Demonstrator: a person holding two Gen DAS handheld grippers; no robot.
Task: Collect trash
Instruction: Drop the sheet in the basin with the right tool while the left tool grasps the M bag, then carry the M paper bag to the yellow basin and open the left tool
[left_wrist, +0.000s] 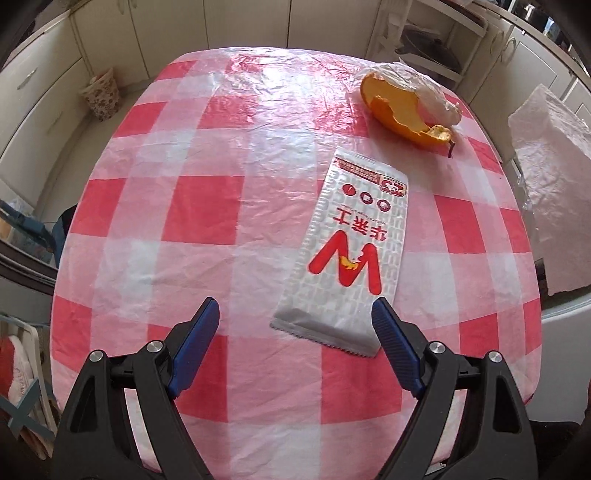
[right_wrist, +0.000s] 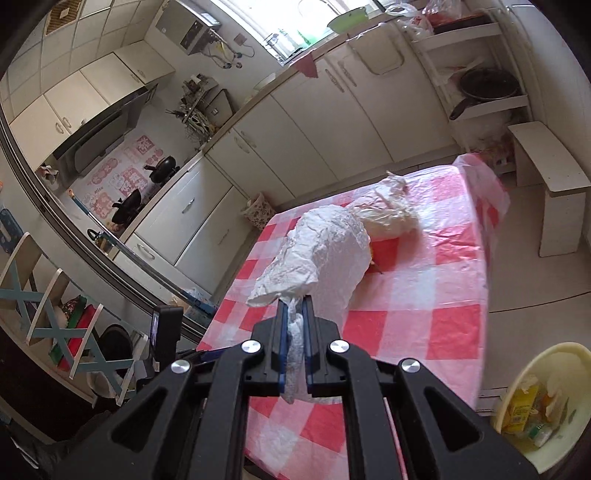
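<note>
Behind the held tissue (right_wrist: 317, 254), orange peel (right_wrist: 372, 254) mostly hides.

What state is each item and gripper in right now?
left gripper: open, fingers apart above the table, holding nothing
right gripper: shut on the crumpled tissue, lifted off the table
wrapper: flat on the checked tablecloth, ungrasped
orange peel: lying on the cloth, touching a crumpled plastic bag
trash bin: open-topped, on the floor, already holding litter
</note>
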